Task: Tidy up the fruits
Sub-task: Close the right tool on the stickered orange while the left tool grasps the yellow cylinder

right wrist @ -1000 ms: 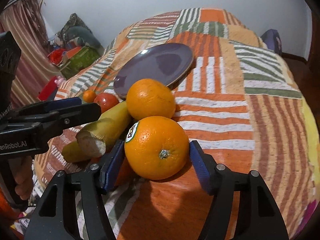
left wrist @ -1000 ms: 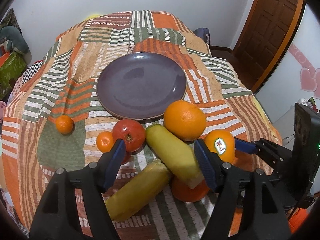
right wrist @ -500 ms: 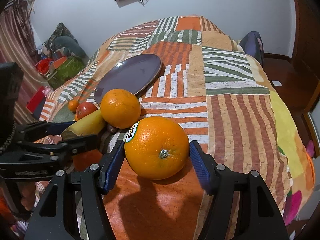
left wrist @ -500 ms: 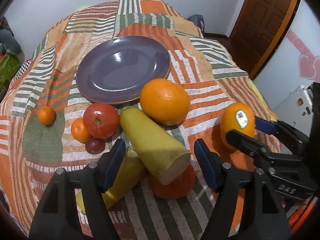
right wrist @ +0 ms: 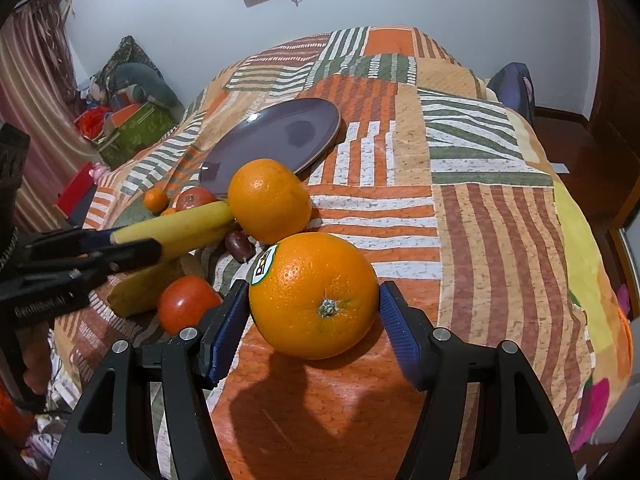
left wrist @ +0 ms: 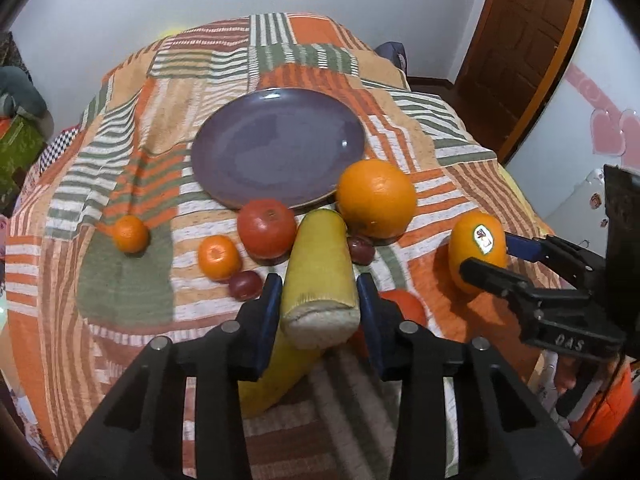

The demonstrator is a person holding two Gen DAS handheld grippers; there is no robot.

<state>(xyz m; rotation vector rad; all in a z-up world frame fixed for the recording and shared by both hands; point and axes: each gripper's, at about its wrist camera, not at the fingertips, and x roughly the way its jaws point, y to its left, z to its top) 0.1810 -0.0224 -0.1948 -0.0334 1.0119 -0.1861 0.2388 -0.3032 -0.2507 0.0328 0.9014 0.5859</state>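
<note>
Between blue ribbed fingers point(left wrist: 269, 312) — smooth yellow cylinder point(left wrist: 318, 276), seemingly spongy-ended.

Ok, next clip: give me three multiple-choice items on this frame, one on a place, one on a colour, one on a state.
1. Where is the big plain orange?
A. on the plate
B. beside the plate, off it
C. on the floor

2. What colour is the plate?
A. purple
B. white
C. green

3. The right gripper is:
A. open above the plate
B. shut on the stickered orange
C. shut on nothing

Key:
1 B, it sits on the cloth by the plate's near rim.
2 A, the glaze is purple all over.
3 B, both pads press the stickered orange's sides.
</note>
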